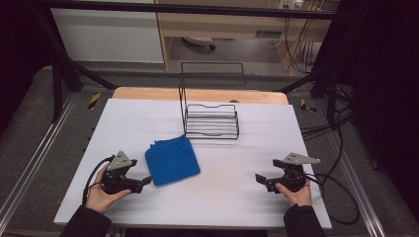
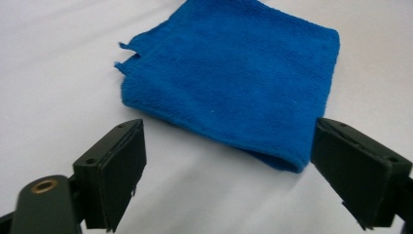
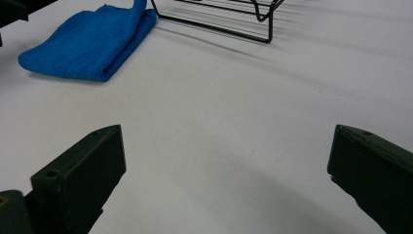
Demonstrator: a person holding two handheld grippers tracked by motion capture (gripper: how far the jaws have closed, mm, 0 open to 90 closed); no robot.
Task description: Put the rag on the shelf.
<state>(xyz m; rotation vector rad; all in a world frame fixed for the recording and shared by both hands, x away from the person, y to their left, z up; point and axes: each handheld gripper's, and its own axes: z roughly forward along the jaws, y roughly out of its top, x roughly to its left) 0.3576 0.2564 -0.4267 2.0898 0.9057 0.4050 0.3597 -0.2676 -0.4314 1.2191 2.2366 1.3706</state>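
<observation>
From the high view, one folded blue cloth (image 1: 173,160) lay on the white surface (image 1: 222,197), one black wire rack (image 1: 211,119) just behind it, and two hand-held grippers sat near the front edge: the left hand-held gripper (image 1: 146,181) just beside the cloth, the right hand-held gripper (image 1: 258,178) well apart from it.

In the left gripper view, its jaws stood released, the cloth (image 2: 234,83) directly ahead, untouched.

In the right gripper view, its jaws gaped over bare surface (image 3: 234,126); cloth (image 3: 87,44) and rack (image 3: 219,19) lay farther off.

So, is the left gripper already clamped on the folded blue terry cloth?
No: the left gripper has its jaws spread wide, and the folded blue terry cloth lies flat on the white table beyond them, untouched.
</observation>
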